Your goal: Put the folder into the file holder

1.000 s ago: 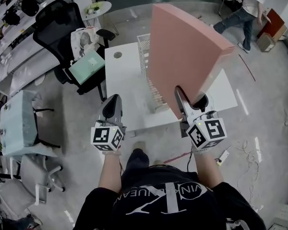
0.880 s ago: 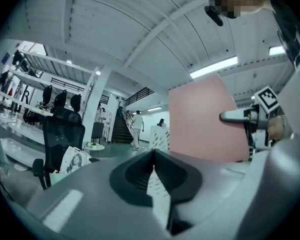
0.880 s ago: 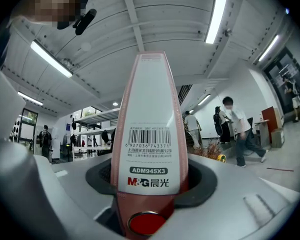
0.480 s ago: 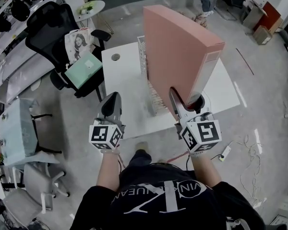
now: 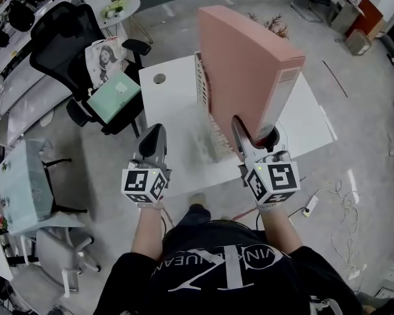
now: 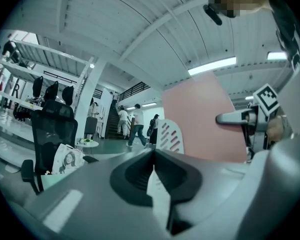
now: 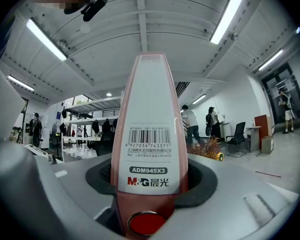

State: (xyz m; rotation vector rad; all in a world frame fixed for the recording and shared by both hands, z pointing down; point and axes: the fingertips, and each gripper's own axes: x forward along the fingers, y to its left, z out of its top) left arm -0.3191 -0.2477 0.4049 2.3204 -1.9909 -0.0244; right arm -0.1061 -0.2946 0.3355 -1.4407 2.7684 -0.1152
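Office floor surrounds a white table [image 5: 174,104] in front of the person. Over that table the pink folder [image 5: 249,71] hangs in the air, standing on end and leaning away from the person, with its labelled spine facing the right gripper [image 5: 257,136]. That gripper's 2 jaws stand fairly wide and press on either side of the spine near its lower end, beside a red disc.

The white slotted file holder [image 5: 202,87] stands on the table just left of and below the folder, which partly hides it. The folder looks lifted and brought close, but none of it appears to be in a slot yet. It remains to line it up, lower it in and let go.

Both forearms reach forward side by side. The right gripper tips upward and carries the folder alone. The left gripper [image 5: 152,143] has its jaws closed together on nothing and hovers over the table's near edge, apart from the folder. A black chair [image 5: 72,38] stands off to the left.
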